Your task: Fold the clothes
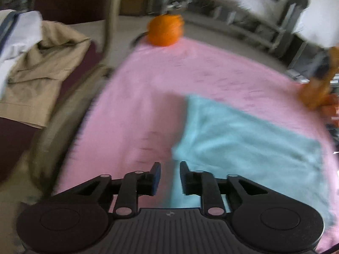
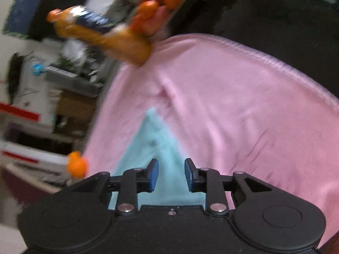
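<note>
- Flat on a pink cloth (image 1: pixel 148 97) lies a light blue cloth (image 1: pixel 243 144), folded to a roughly rectangular shape in the left wrist view, with one corner pointing away from the camera.
- Seen from the right wrist, the same light blue cloth (image 2: pixel 156 148) shows as a narrow triangle whose tip points away, with the pink cloth (image 2: pixel 243 110) spreading around it and its hemmed edge curving along the far side.
- Just above the blue cloth's near edge is the left gripper (image 1: pixel 169 176), its jaws parted with nothing between them.
- Likewise the right gripper (image 2: pixel 171 174) is over the blue cloth, jaws apart and empty (blue pads show on the inner faces).
- At the far edge of the pink cloth sits an orange rounded object (image 1: pixel 165 29), too blurred to identify.
- Beyond the cloth in the right wrist view, an orange device (image 2: pixel 101 36) is held by a hand (image 2: pixel 152 10); motion blur hides its detail.
- Off to the left, a beige garment (image 1: pixel 42 72) lies crumpled on a dark maroon chair (image 1: pixel 12 135), with a white cloth (image 1: pixel 19 33) beside it.
</note>
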Demonstrator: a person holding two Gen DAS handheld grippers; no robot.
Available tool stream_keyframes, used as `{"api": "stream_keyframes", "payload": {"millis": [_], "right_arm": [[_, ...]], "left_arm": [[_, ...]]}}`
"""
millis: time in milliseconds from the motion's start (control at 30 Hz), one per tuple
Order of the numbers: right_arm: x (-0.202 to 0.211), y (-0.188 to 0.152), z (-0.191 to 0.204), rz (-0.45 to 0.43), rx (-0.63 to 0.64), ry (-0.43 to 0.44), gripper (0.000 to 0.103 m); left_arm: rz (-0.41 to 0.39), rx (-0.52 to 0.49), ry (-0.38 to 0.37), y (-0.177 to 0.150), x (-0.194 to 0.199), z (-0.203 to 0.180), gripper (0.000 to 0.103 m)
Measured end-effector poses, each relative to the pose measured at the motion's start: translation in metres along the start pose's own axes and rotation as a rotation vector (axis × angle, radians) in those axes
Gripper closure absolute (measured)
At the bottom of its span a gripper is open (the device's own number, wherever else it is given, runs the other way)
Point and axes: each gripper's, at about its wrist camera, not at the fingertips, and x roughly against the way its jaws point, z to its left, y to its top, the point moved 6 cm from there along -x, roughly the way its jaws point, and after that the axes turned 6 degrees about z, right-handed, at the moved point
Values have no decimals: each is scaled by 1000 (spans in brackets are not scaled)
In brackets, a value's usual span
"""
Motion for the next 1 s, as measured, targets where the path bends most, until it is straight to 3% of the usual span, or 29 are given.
{"api": "stream_keyframes", "payload": {"millis": [167,300,333,433,600,733,833,900,1000], "right_arm": [[-41,-22,19,95,101,-1,76],[-65,-28,20,163,167,-10,76],[-64,-28,15,171,165,-19,85],[-52,-24,-3,181,110,-19,95],[-13,-17,-37,131,-50,-61,95],[14,-27,-58,53,-114,-140,93],[33,-40,-58,-15,-72,-182,86],[40,-50,-49,-29,-29,-126,86],[32,-65,-29,19,33,-22,86]], "left_arm": [[60,13,32,-13,-16,-4,79],[103,65,56,-24,-26,2,86],[105,119,44,-25,-25,12,90],[110,242,8,-31,-19,33,90],[100,332,126,-39,-6,56,91],[94,287,202,-44,7,52,92],[44,214,220,-49,23,30,92],[5,162,181,-51,32,13,91],[-17,62,86,-50,28,-20,90]]}}
